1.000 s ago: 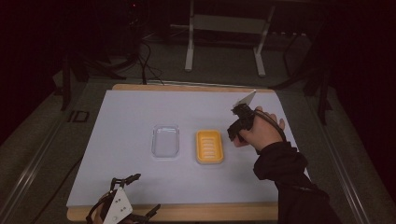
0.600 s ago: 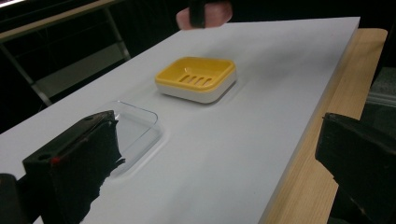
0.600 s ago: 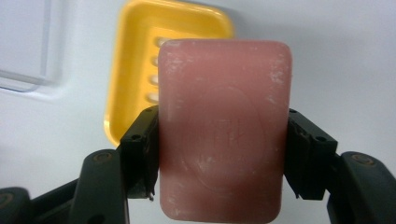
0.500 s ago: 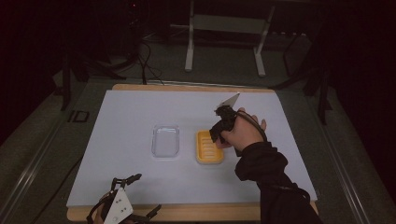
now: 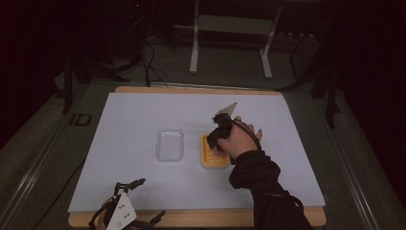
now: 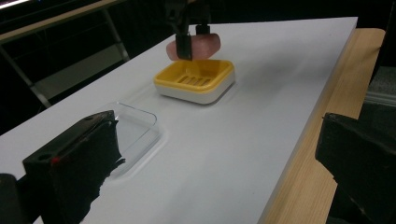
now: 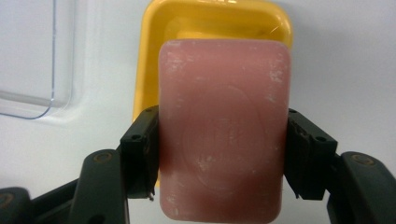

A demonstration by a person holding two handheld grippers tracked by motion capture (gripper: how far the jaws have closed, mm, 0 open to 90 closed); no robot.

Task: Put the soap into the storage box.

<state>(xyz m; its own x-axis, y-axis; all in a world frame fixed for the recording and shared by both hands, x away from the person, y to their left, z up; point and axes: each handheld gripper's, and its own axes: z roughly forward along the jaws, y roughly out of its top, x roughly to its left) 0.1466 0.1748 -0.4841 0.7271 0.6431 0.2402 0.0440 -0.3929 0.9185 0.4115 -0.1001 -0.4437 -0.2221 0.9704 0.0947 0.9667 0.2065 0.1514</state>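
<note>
Soap, a pink bar (image 7: 223, 130), is the thing being handled, and it hangs just above the yellow dish. Going left to right across the desk (image 5: 124, 124): the left hand-held gripper (image 5: 136, 203) sits at the near-left edge, its jaws spread wide apart and empty. Toward the middle lies a clear plastic tray (image 5: 170, 145) flat on the white surface. Just beside it, to the right, stands the yellow soap dish (image 6: 195, 80), slotted inside with a white base. Over the dish, the right hand-held gripper (image 5: 214, 139) has its jaws pressed against the bar's two long sides, gripping it. The person's right hand (image 5: 239, 141) wraps that tool, dark sleeve trailing to the near edge.
</note>
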